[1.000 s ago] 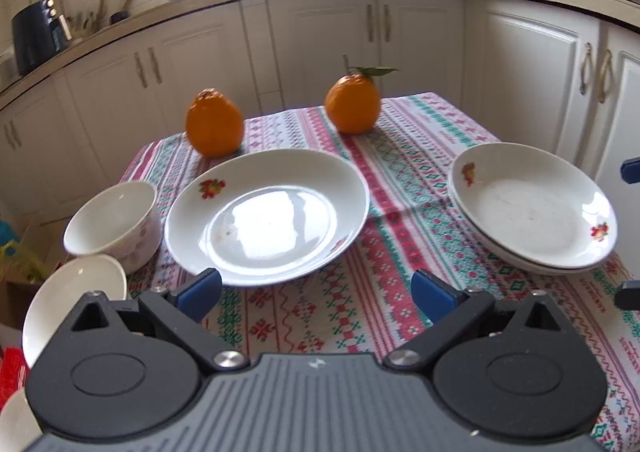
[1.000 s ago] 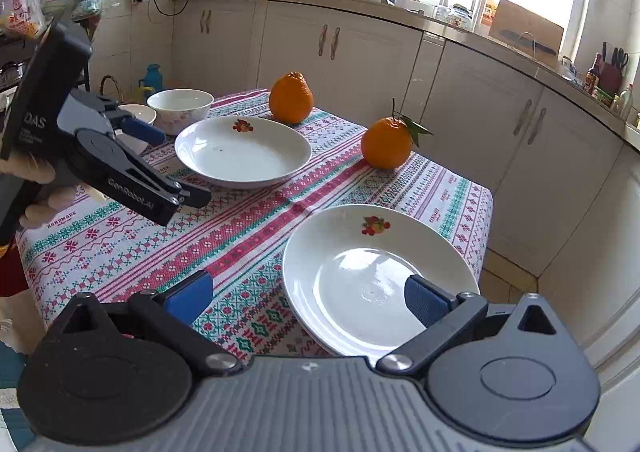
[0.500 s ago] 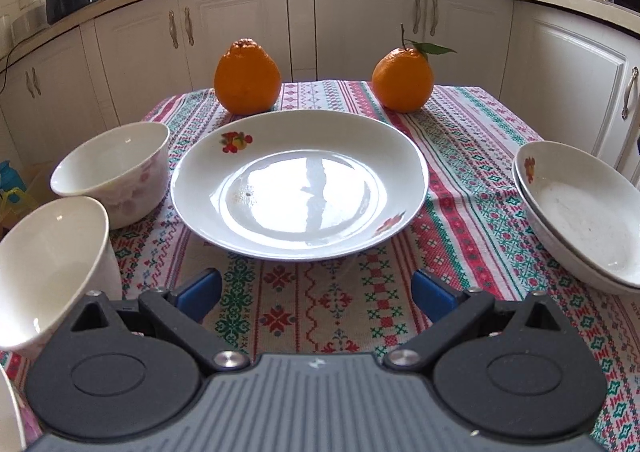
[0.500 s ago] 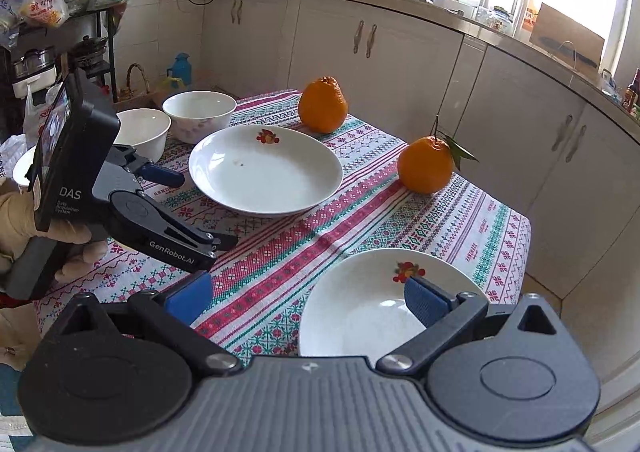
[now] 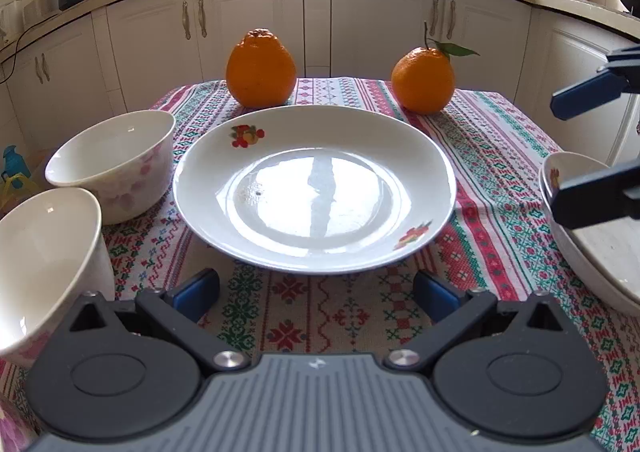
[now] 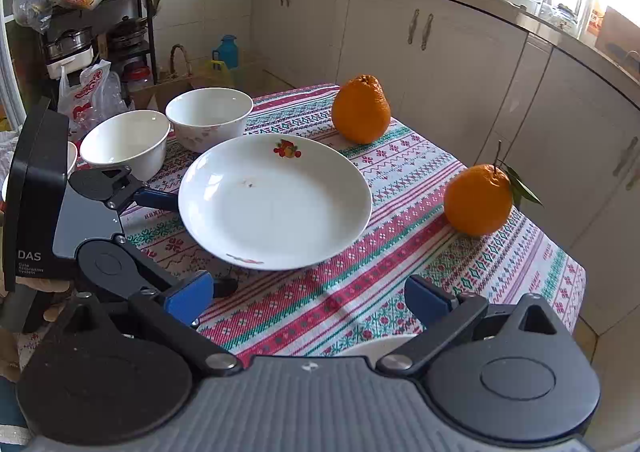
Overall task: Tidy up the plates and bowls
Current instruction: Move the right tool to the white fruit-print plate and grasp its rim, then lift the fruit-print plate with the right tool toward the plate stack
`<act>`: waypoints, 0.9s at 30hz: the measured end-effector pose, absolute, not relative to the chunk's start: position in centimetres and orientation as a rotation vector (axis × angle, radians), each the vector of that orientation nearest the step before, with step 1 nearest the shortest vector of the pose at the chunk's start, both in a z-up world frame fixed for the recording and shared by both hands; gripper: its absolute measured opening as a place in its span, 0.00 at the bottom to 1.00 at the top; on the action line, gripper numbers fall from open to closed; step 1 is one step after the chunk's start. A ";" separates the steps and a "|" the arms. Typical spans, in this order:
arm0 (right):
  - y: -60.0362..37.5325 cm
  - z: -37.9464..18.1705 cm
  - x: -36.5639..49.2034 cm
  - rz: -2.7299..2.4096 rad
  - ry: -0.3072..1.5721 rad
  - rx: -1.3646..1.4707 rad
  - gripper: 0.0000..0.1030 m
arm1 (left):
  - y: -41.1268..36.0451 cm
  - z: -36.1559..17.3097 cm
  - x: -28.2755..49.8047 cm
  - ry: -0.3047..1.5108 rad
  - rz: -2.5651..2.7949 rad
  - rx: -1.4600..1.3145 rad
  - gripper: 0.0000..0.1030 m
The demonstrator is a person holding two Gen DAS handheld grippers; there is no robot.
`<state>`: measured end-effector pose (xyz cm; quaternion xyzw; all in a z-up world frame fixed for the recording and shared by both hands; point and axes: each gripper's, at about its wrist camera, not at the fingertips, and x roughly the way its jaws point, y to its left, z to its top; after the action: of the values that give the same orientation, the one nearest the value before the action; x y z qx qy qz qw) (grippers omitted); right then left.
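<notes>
Blue-padded left tongs (image 5: 316,288) & right tongs (image 6: 308,298) both spread wide, empty, left's just short of plate (image 5: 316,188) rim.

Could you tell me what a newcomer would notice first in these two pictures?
Probably the big white plate in the middle of the striped tablecloth, with two oranges behind it at the far edge. Next, the two white bowls to its left, and the open left hand-held gripper reaching at the plate's near rim.
</notes>
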<state>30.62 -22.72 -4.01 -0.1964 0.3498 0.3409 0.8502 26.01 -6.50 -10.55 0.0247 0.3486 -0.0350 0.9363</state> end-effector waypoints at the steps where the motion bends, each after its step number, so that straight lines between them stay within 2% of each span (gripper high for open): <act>1: -22.5 -4.0 31.2 0.729 0.741 -0.418 1.00 | -6.4 -10.5 26.1 0.712 -0.068 0.046 0.99; 18: -16.3 -6.1 43.0 0.927 0.819 -0.485 0.98 | -6.6 -10.4 26.6 0.681 -0.118 0.071 0.97; 27: -14.1 -8.3 48.7 0.987 0.915 -0.428 0.81 | -6.1 -10.3 26.9 0.685 -0.119 0.043 0.95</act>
<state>48.71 -14.10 -8.32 -0.1967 0.4204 0.4533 0.7610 26.88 -6.08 -10.31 0.0210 0.3357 -0.0582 0.9399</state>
